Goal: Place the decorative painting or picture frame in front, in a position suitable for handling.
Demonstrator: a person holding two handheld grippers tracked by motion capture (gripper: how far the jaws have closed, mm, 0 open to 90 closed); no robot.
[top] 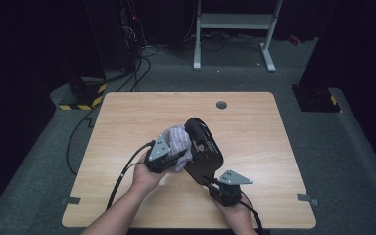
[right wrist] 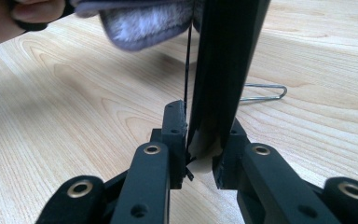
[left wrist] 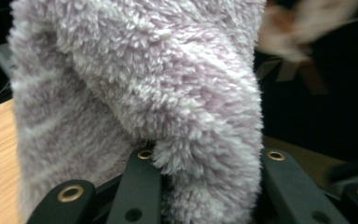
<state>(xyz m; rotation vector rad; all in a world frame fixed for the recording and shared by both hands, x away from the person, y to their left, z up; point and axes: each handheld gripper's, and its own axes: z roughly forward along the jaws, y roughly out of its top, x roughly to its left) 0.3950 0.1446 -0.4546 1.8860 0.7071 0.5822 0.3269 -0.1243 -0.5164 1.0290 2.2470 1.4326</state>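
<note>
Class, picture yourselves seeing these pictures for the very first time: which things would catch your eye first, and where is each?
First, the fluffy lilac-and-white cloth near the middle of the wooden table, clamped in the left gripper and pressed against a flat black object. That object is held up on edge by the right gripper, toward the table's near edge.

A light wooden table (top: 127, 122) with rounded corners stands on grey carpet (top: 39, 161); its pale grain runs along its length. Near the far edge a small round grey cable port (top: 221, 105) sits flush in the top. In the right gripper view a thin bent metal wire (right wrist: 265, 92) lies flat on the wood just beyond the jaws, and two grey tape strips (top: 71, 200) mark the carpet beside the table's near corners.
</note>
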